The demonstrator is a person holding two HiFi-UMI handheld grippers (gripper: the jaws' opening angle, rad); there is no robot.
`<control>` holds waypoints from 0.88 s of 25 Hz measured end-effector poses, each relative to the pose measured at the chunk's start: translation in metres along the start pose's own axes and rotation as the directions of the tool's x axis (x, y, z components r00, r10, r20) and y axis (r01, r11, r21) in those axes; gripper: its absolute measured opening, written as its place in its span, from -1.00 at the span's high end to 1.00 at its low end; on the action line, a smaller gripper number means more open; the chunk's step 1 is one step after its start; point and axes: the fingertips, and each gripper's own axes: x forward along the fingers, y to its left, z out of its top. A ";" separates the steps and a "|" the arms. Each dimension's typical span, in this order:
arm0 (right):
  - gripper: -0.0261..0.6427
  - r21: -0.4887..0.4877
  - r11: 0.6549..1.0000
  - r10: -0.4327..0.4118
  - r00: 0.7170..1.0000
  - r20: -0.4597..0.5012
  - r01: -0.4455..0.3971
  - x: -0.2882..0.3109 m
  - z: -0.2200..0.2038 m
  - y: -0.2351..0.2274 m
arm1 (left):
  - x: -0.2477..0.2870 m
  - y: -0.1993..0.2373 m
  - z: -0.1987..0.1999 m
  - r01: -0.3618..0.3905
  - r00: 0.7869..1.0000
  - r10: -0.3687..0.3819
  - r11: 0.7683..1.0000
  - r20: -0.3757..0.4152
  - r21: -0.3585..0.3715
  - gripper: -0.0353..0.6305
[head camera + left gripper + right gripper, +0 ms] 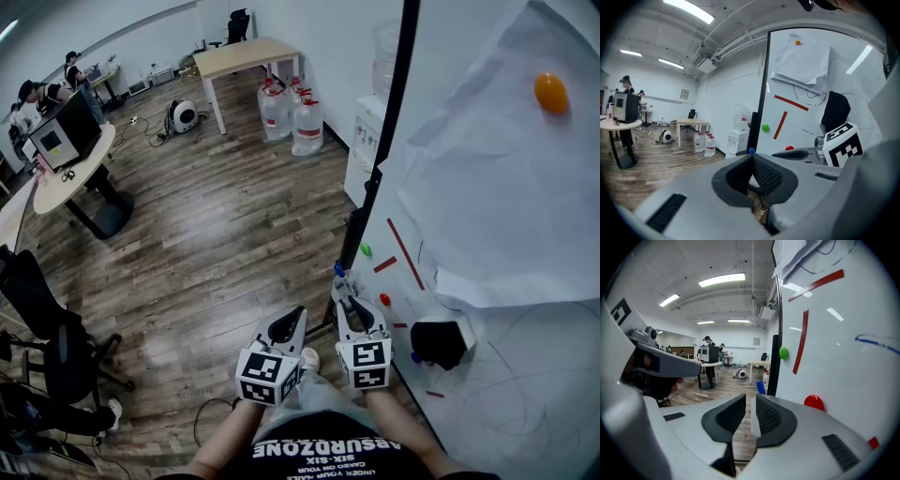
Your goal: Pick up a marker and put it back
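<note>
Right gripper view shows our right gripper [750, 400] with its fingers closed on a white marker [755, 423]. The marker's blue cap [761, 387] pokes out past the tips, near the dark edge of the whiteboard [843, 357]. Head view puts the marker just beside that edge, close to a green magnet [366, 249] and a red magnet [384, 300]. Our left gripper [292, 321] hangs beside the right one over the wooden floor [216, 234], its fingers closed tip to tip on nothing.
</note>
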 end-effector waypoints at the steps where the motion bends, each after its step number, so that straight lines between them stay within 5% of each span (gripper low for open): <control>1: 0.73 0.001 1.000 0.001 1.000 0.008 -0.001 -0.002 0.002 0.000 | -0.001 -0.001 0.001 -0.001 1.000 0.001 1.000 0.003 0.000 0.87; 22: 0.93 0.049 0.994 0.096 0.987 0.126 -0.103 -0.035 0.038 0.018 | -0.002 -0.018 0.010 0.015 1.000 -0.015 1.000 0.023 0.012 0.87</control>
